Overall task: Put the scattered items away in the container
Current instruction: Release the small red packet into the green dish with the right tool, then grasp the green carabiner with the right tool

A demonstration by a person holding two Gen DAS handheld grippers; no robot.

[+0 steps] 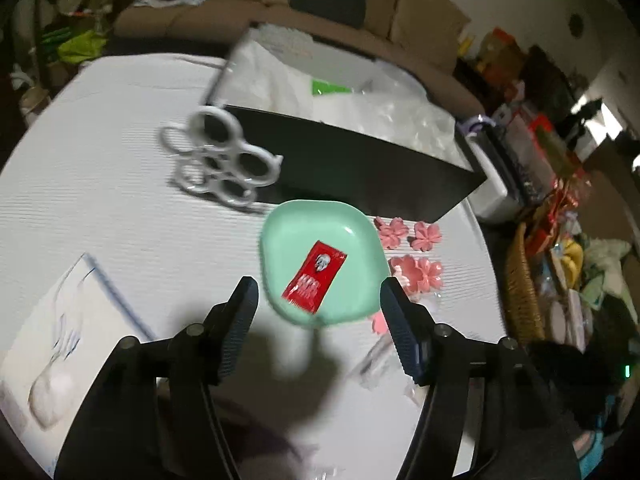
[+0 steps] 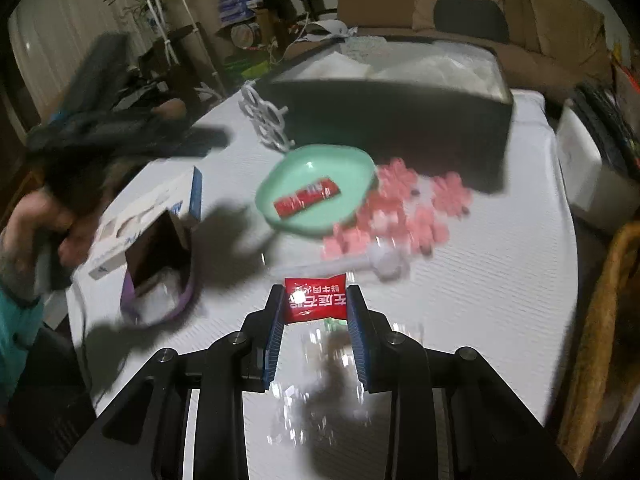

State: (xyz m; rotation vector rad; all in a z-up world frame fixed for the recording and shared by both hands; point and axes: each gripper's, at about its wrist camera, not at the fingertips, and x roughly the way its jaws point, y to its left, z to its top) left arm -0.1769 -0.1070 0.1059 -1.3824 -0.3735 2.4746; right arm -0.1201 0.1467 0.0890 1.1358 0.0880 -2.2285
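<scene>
Two tongs: left tongs (image 1: 318, 294) spread above green dish (image 1: 288, 236), right tongs (image 2: 314, 300) clamping red packet (image 2: 315, 300).

Bare table (image 1: 120, 220) left of green dish (image 1: 320, 248); pink flowers (image 1: 416, 256) crowd right; black box (image 1: 360, 164) blocks behind.

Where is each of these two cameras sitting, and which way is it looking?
Left wrist: on the left gripper, looking forward over its open fingers at the green dish and black box.
Right wrist: on the right gripper, facing the same table; its fingers grip a red packet; the person's other hand shows at the left.
Shared: dish, box, pink flowers, white ring piece.
</scene>
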